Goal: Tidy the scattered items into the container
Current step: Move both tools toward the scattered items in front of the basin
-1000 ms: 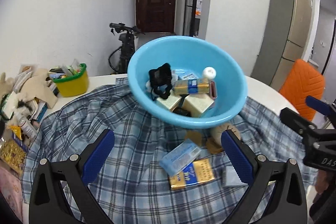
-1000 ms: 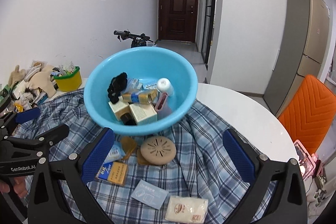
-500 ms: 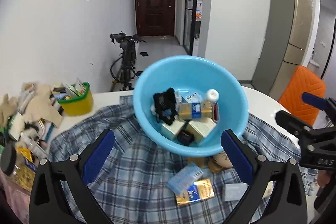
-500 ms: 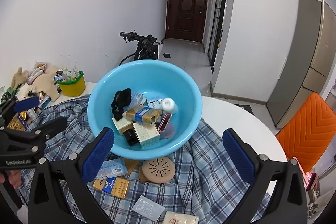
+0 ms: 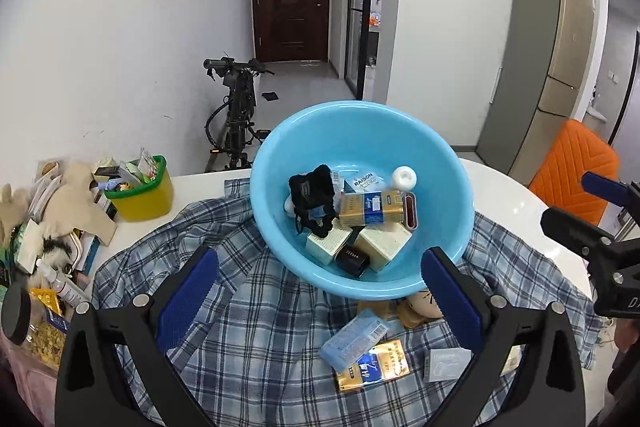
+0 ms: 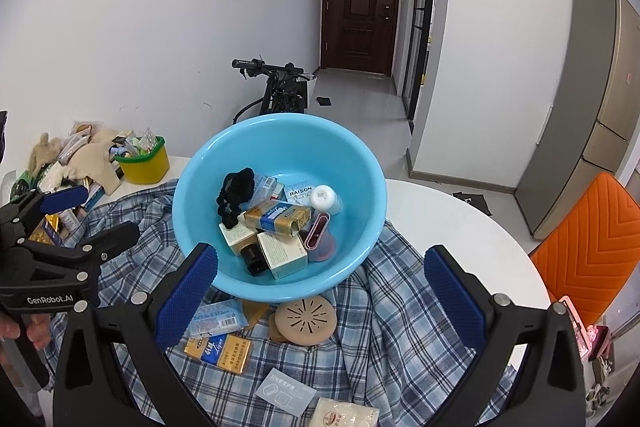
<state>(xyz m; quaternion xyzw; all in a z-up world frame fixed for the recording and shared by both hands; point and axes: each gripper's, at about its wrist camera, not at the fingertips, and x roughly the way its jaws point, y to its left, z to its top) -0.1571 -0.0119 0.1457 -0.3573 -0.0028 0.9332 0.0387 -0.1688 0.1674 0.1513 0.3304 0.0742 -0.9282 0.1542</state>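
While both our grippers, the left gripper (image 5: 320,301) and the right gripper (image 6: 320,297), hang wide open and empty, the pale blue plastic packet (image 5: 354,337) lies diagonally just below our left fingers (image 5: 188,293), nearer than to the right.

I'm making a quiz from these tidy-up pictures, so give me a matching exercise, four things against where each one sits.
Things:
1. black hair tie
2. round beige disc
3. gold and blue packet
4. yellow tub

Places:
A. on the checked cloth, below the pale blue pack
B. inside the blue basin
C. on the bare table, far left
D. on the cloth at the basin's near edge

Pairs: 1-B, 2-D, 3-A, 4-C
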